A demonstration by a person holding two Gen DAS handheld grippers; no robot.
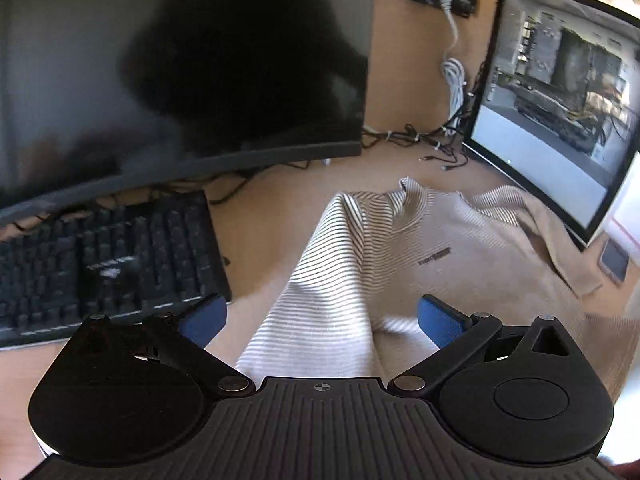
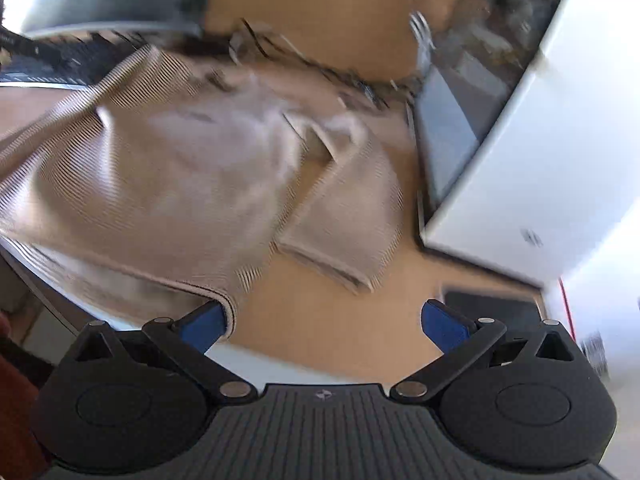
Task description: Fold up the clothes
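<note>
A beige, finely striped T-shirt [image 1: 448, 252] lies spread on the wooden desk [image 1: 260, 232], with small dark lettering on its chest. Its left sleeve [image 1: 320, 280] runs down between the blue pads of my left gripper [image 1: 322, 320], which stands open above it. In the right wrist view the same shirt [image 2: 160, 176] fills the left half, blurred, its right sleeve [image 2: 344, 220] lying flat. My right gripper [image 2: 324, 320] is open over bare desk; its left pad [image 2: 204, 324] sits at the shirt's hem corner near the desk edge.
A black keyboard [image 1: 100, 256] lies left of the shirt under a dark monitor [image 1: 180, 68]. A second, lit monitor [image 1: 560, 112] stands at the right, with cables [image 1: 420, 140] behind. A phone [image 1: 614, 260] lies at the far right. A white box [image 2: 520, 152] stands right of the shirt.
</note>
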